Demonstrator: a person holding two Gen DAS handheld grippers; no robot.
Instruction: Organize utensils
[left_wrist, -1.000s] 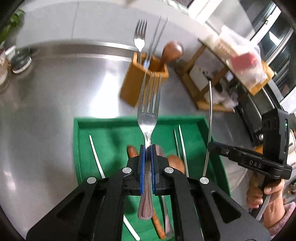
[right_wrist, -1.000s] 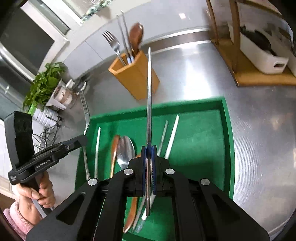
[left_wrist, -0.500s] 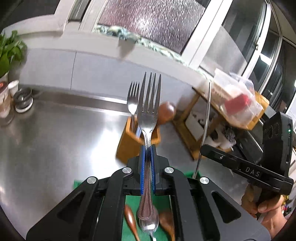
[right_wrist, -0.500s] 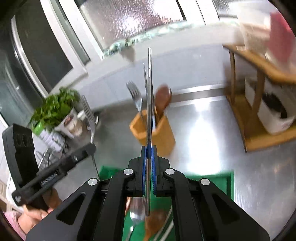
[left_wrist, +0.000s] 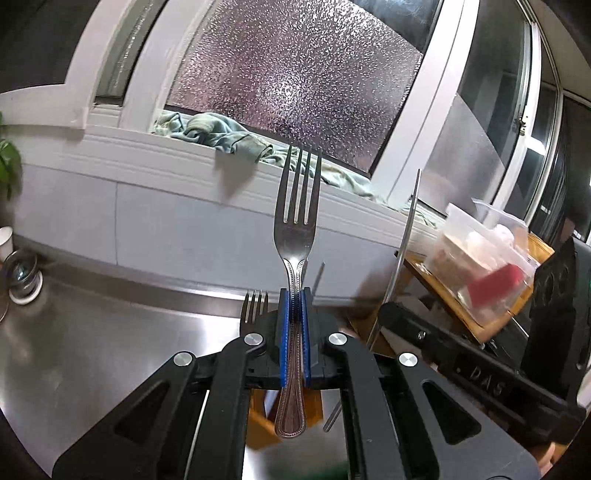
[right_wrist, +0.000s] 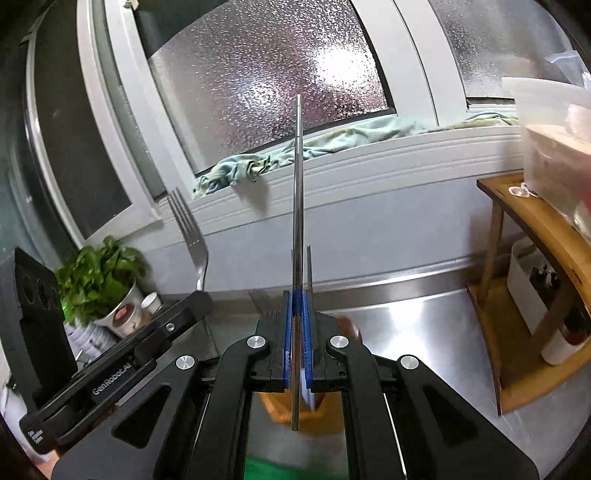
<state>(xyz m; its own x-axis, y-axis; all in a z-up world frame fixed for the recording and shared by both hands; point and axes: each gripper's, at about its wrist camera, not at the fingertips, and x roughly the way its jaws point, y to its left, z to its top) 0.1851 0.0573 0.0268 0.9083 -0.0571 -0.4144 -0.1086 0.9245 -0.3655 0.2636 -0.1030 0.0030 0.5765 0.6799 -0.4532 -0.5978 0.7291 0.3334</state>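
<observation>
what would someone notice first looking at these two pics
The silver fork stands out first, tines up in the centre of the left view, clamped by its handle in the left tool. In the right view a thin metal chopstick rises the same way from the right tool. Behind both, a rumpled pale cloth lies on the sill below the frosted window.

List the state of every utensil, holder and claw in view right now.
Left claw: shut on the fork.
Fork: held upright, tines up.
Right claw: shut on the chopstick.
Chopstick: held upright.
Wooden holder: standing, mostly hidden behind the claw.
</observation>
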